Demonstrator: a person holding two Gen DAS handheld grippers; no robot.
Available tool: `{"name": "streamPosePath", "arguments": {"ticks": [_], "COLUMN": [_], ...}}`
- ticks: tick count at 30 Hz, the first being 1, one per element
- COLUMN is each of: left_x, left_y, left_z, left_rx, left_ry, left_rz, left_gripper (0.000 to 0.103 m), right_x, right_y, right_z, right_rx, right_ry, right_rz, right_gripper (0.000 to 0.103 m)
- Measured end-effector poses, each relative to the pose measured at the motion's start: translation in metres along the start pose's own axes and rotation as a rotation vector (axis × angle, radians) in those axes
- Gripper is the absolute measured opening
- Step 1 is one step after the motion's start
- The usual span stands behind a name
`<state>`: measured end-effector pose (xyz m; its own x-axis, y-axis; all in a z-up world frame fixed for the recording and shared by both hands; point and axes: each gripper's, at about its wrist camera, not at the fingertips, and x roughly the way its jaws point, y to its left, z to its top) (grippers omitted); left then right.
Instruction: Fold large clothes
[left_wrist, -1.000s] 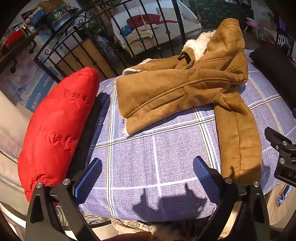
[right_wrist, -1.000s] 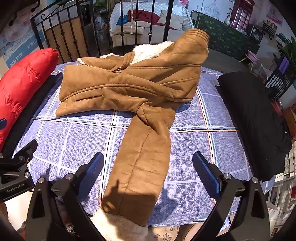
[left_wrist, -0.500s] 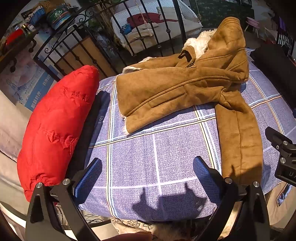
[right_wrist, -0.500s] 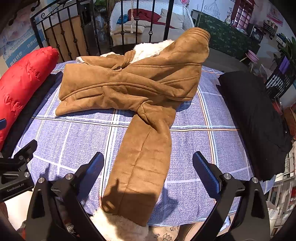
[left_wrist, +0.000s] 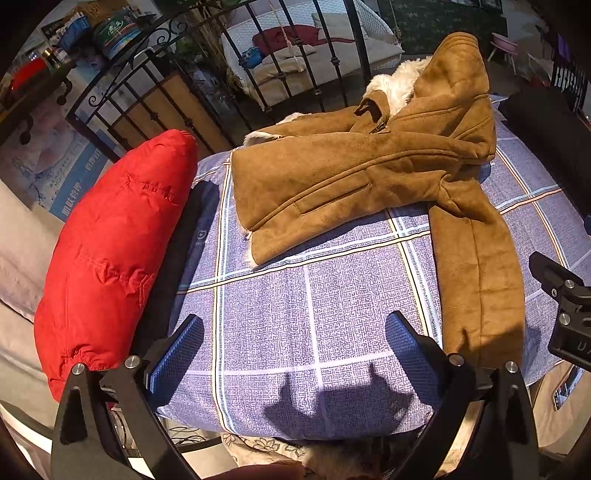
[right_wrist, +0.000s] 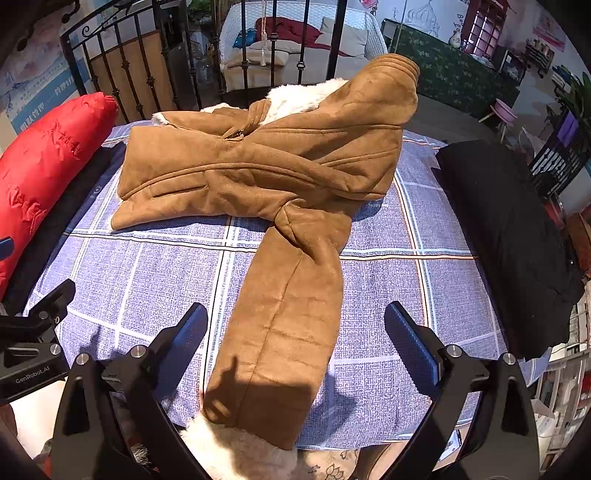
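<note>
A tan suede coat (left_wrist: 354, 173) (right_wrist: 258, 170) with white fleece lining lies folded across the far part of a blue checked cloth (left_wrist: 295, 302) (right_wrist: 140, 273). One sleeve (right_wrist: 288, 314) (left_wrist: 476, 273) runs toward me to the front edge, its white furry cuff (right_wrist: 240, 454) hanging over. My right gripper (right_wrist: 295, 339) is open, its blue pads on either side of the sleeve and above it. My left gripper (left_wrist: 295, 350) is open over bare cloth, left of the sleeve.
A red puffer jacket (left_wrist: 110, 251) (right_wrist: 40, 177) lies along the left edge on a dark garment (left_wrist: 173, 258). A black garment (right_wrist: 509, 236) lies along the right edge. A black iron railing (left_wrist: 229, 85) stands behind the table.
Both views have shifted very slightly; the coat and sleeve lie as before, and both grippers stay open.
</note>
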<state>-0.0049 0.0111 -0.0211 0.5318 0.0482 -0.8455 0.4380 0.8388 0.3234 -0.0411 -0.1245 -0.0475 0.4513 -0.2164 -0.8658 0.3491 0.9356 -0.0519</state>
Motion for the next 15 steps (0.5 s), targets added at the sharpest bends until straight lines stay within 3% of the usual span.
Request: {"name": "streamPosePath", "arguments": {"ticks": [15], "left_x": [0.0013], "left_y": [-0.0008], "left_z": [-0.0017], "left_rx": [0.003], "left_ry": [0.002], "left_rz": [0.002], "left_gripper": [0.097], "right_x": [0.0004], "right_y": [0.0009], "right_z": [-0.0009], "right_rx": [-0.001], "right_ry": [0.003], "right_rz": [0.002], "right_gripper": [0.095]}}
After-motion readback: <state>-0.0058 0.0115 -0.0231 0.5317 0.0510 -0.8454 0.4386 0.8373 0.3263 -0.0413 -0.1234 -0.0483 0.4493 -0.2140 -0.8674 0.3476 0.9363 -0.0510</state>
